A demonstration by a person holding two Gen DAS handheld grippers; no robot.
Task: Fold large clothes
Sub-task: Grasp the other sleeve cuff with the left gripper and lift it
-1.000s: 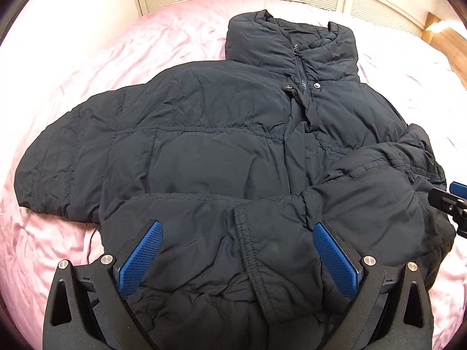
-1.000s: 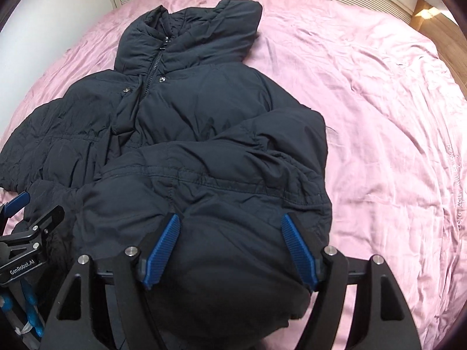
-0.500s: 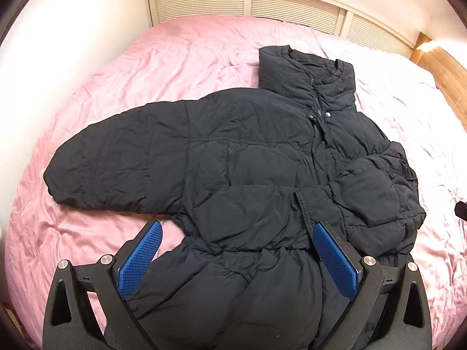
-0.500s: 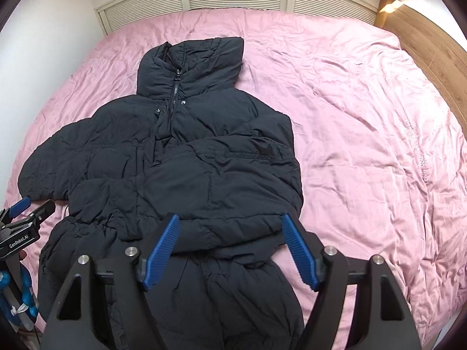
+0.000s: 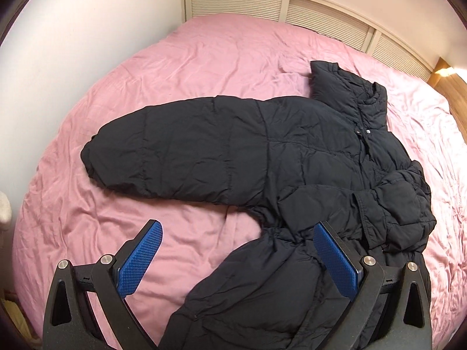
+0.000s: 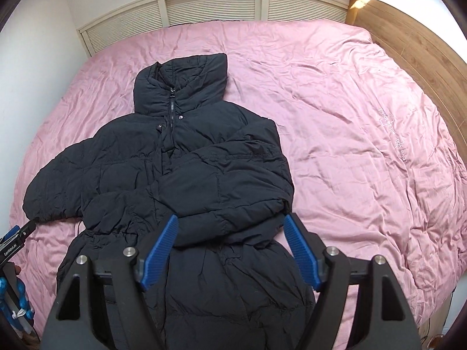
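- black puffer jacket (image 6: pixel 175 180) lies front-up on the pink bedsheet (image 6: pixel 335 116), on the left half of the bed as the right wrist view has it; bare sheet fills the right half.
- no containers in either view; the bed is the only thing carrying anything, and the jacket is all that's on it.
- long axis runs from the hem, nearest both cameras, up to the collar (image 6: pixel 186 87), which points toward the slatted white panel (image 6: pixel 210 8) at the far edge of the bed.
- zip is closed up into the collar, collar bunched and standing.
- one sleeve is folded in across the chest, cuff (image 5: pixel 364 218) lying on the body near the waist seam.
- the other sleeve (image 5: pixel 181 160) sticks straight out sideways, flat on the sheet, cuff toward the white wall (image 5: pixel 58 58).
- wooden headboard (image 6: pixel 414 58) runs along the right edge of the bed in the right wrist view.
- left gripper (image 5: pixel 238 259) hovers above the hem and the bare sheet under the outstretched sleeve, blue pads spread wide, pinching nothing.
- right gripper (image 6: pixel 230 252) hovers above the waist, just below the folded sleeve, pads spread wide, nothing between them.
- both aim forward and down along the jacket's length.
- the left gripper's tip also shows at the left edge of the right wrist view, just off the outstretched cuff.
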